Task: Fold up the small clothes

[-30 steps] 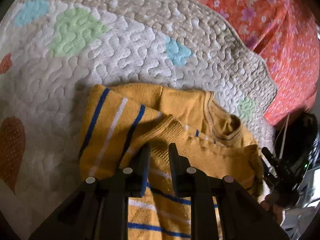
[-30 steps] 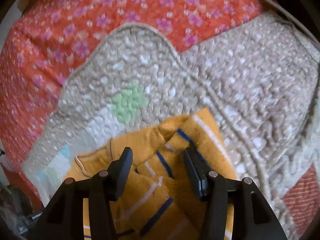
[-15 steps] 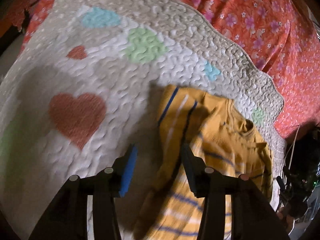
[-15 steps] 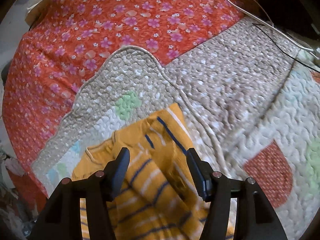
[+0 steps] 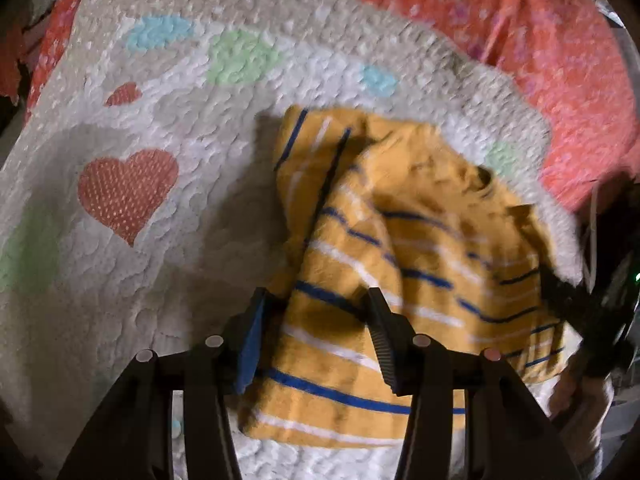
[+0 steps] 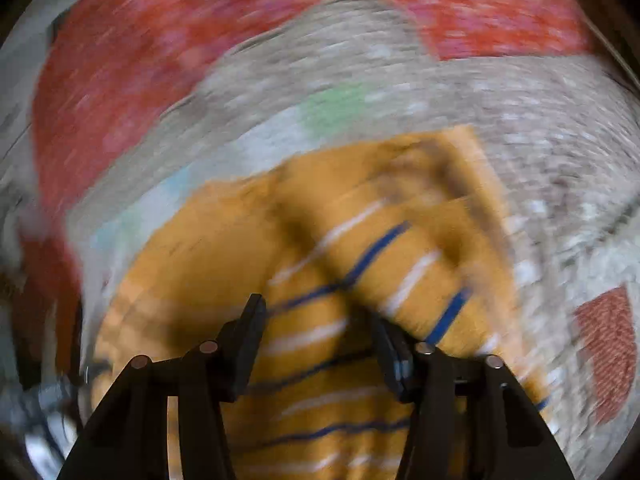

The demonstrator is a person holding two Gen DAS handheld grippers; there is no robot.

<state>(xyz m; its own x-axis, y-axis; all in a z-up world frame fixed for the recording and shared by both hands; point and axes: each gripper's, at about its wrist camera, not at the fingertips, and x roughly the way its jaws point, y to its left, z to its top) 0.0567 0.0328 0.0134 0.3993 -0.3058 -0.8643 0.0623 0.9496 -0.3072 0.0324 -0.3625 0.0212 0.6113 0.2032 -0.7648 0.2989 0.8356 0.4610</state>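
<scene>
At the far left of the left wrist view lies the quilt [image 5: 168, 264], pale and bumpy, with a red heart [image 5: 124, 192], a green patch [image 5: 240, 62] and a light blue patch [image 5: 158, 32] on it. One second ago only a small part of this quilt was in the view, and the heart was cut by the left edge; now the heart is whole and well apart from the garment. Further right, the left gripper [image 5: 316, 320] hovers over the lower left edge of the yellow striped sweater [image 5: 400, 248]. One second ago its jaws were almost shut on a fold of the sweater; now they are released and stand apart, with cloth seen between them but not pressed by the pads. The sweater lies on the right part of the quilt, crumpled, with its neck opening toward the orange flowered sheet [image 5: 560, 80]. At the right edge of this view the right gripper [image 5: 580, 308] is seen as a dark shape at the side of the sweater. In the right wrist view, which is much blurred, the right gripper [image 6: 318, 336] is over the sweater [image 6: 360, 240] and its jaws are closing, but the pads do not press the cloth, which lies under them. The sweater fills more of this view than before.
</scene>
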